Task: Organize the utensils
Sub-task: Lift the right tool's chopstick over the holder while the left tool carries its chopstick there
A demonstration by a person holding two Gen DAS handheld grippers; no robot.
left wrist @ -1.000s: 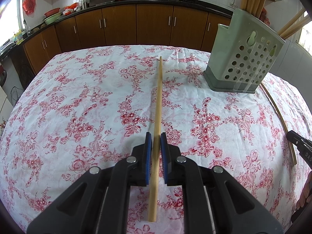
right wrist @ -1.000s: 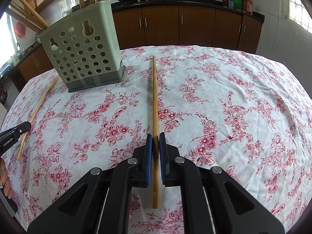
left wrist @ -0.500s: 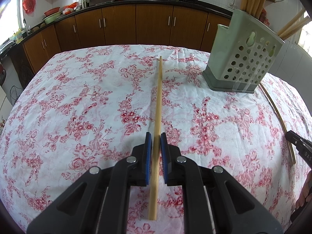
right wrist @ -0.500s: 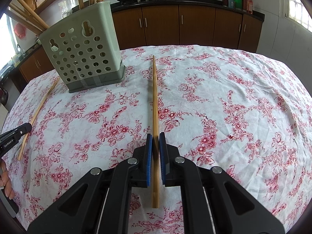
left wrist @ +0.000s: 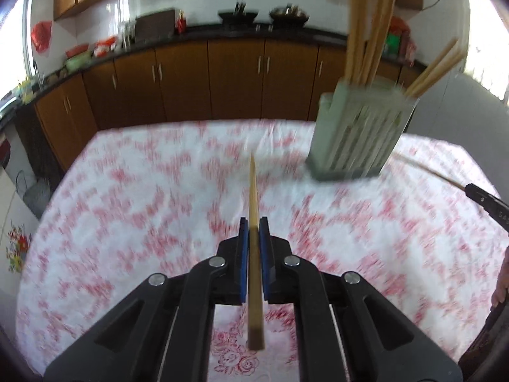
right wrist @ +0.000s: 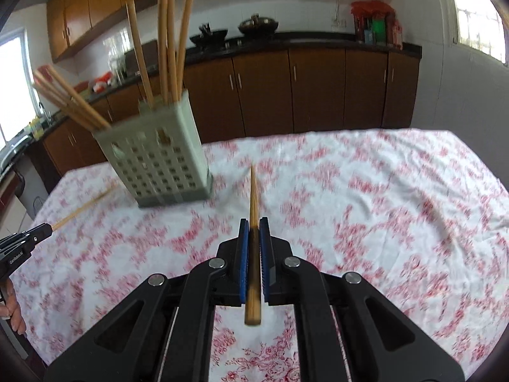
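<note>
My left gripper is shut on a long wooden chopstick, lifted off the floral tablecloth and pointing forward. My right gripper is shut on another wooden chopstick, also lifted. The pale green perforated utensil holder stands ahead right in the left wrist view and ahead left in the right wrist view, with several chopsticks standing in it. Both views are motion-blurred.
Each gripper's tip shows at the edge of the other's view, the right gripper and the left gripper, each with its chopstick. Brown kitchen cabinets and a counter with woks stand behind the table.
Both grippers have lifted their chopsticks off the tablecloth and tilted up, so the holder and cabinets now sit lower in both views.
</note>
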